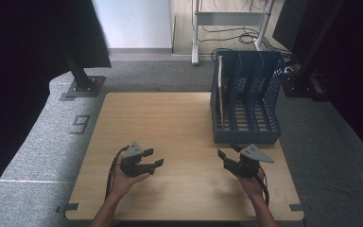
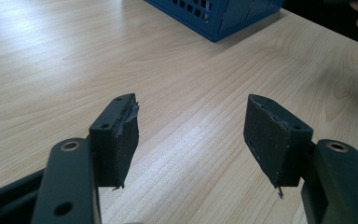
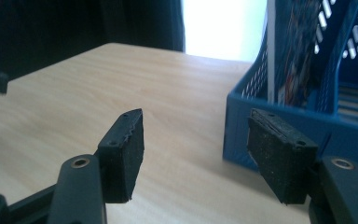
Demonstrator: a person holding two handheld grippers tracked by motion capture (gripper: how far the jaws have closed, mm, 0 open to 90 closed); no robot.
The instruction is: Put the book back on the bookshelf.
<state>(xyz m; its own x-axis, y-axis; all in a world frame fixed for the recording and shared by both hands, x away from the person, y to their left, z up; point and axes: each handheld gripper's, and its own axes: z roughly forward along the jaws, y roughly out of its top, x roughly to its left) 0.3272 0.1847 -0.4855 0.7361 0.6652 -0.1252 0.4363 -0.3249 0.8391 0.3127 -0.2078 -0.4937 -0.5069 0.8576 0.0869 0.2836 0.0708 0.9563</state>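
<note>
You had a light wooden table [image 1: 170, 123] standing on grey carpet [image 1: 42, 137]. On its far right part stood a blue perforated file rack [image 1: 264, 135] with several upright compartments, a flat book or folder [image 1: 220, 90] upright in the leftmost one. The remaining tabletop lay bare.

A light wooden desk [image 1: 179, 127] stands on grey carpet [image 1: 38, 142]. A dark numeral marking [image 1: 80, 125] lies on the carpet just left of the desk. Beyond the desk's far left corner, a black post rises from a flat metal base plate [image 1: 86, 86]. Dark curtains [image 1: 23, 52] hang along the left and right sides. At the back, a white panel [image 1: 134, 23] stands beside a pale metal stand [image 1: 196, 35], with black cables [image 1: 231, 35] trailing across the floor beneath that stand.
</note>
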